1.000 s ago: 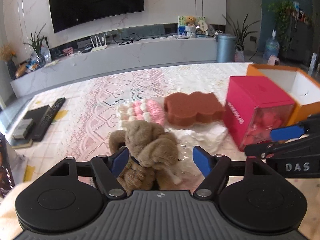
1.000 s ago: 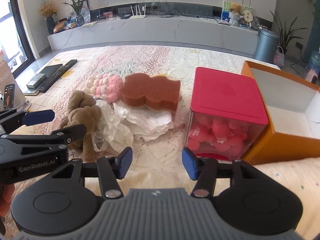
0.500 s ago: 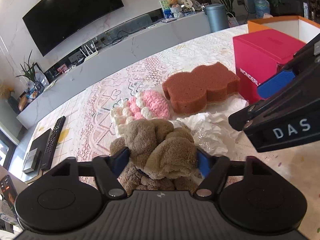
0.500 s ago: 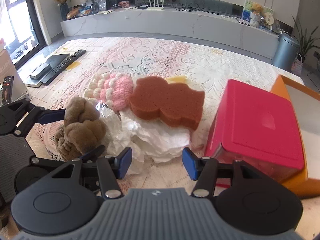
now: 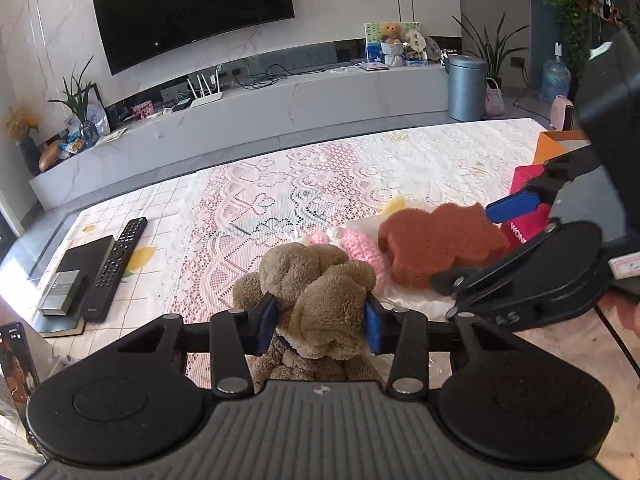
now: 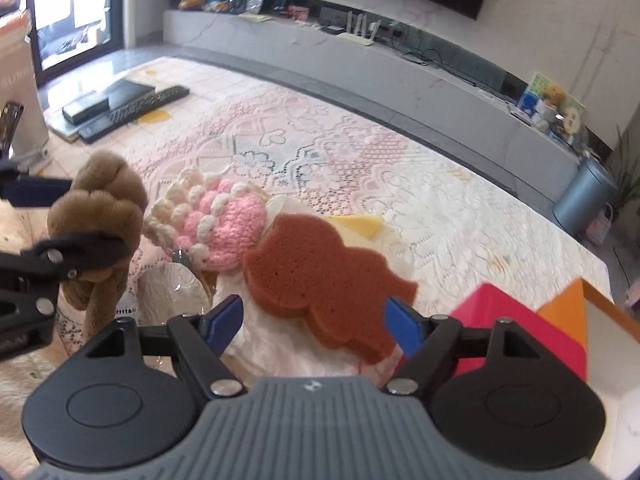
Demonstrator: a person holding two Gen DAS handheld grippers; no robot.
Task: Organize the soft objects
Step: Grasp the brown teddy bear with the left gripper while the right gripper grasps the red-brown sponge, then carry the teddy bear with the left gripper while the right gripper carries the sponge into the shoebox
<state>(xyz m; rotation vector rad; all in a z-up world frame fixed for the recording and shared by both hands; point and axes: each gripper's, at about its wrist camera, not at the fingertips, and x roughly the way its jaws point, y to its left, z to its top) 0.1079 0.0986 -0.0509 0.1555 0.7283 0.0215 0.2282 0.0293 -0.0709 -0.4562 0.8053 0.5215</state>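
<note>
Two grippers worked over the soft objects on the lace tablecloth [image 5: 320, 184].
The left gripper [image 5: 318, 326] pinched the brown plush toy [image 5: 320, 300] between its jaws; the right gripper [image 6: 314, 320], jaws spread, hovered over the reddish-brown sponge [image 6: 316, 272] beside the pink crocheted piece [image 6: 216, 220].

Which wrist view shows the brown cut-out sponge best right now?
The right wrist view: the brown cut-out foam sponge lies nearly whole, straight ahead of the open right gripper. In the left wrist view the sponge sits off to the right, its near edge hidden by the right gripper's body.
</note>
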